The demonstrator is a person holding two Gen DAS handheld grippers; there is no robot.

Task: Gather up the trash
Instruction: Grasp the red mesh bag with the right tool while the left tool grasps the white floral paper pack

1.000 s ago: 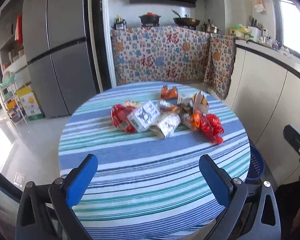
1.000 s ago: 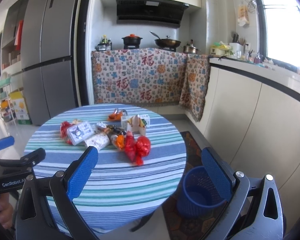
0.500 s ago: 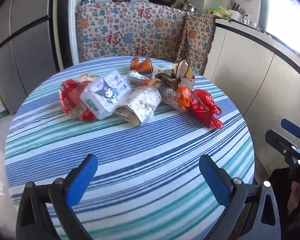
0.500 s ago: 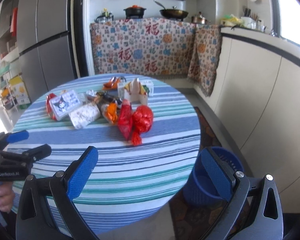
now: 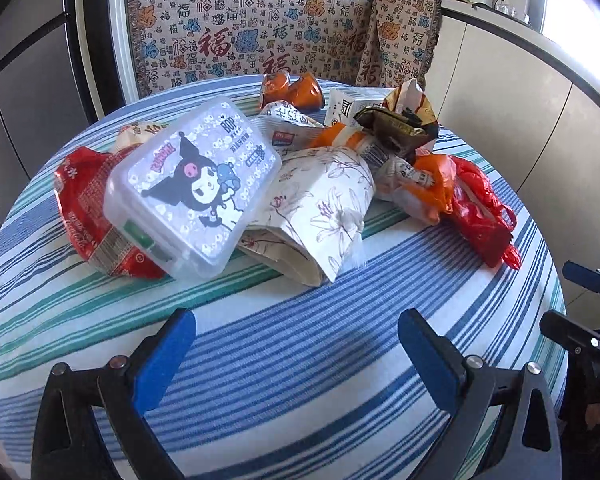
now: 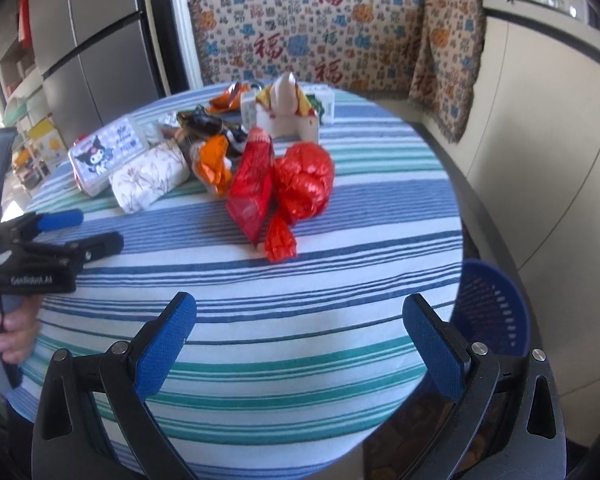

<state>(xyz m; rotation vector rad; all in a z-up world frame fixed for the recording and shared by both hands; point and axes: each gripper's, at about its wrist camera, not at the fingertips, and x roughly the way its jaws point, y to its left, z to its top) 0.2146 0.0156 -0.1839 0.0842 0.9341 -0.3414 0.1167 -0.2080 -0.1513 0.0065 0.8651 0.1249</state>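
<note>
- Left wrist view: the left hand-held gripper (image 5: 296, 354) hangs wide open and empty over the round table with a blue, white and teal striped cloth (image 5: 300, 360), just short of the trash pile.
- Right hand-held gripper (image 6: 300, 340) also gapes open with nothing in it, low over the table's near edge.
- Nothing picked yet, so this looks like the approach step.
- Closest to the left jaws: a clear plastic box with a cartoon lid (image 5: 192, 184) leaning on a red foil packet (image 5: 88, 216), and a floral white paper wrapper (image 5: 320, 212).
- Next move calls for closing in on one piece and pinching it.
- Blue perforated plastic bin (image 6: 496, 312) stands on the floor beside the table, its inside out of sight.
</note>
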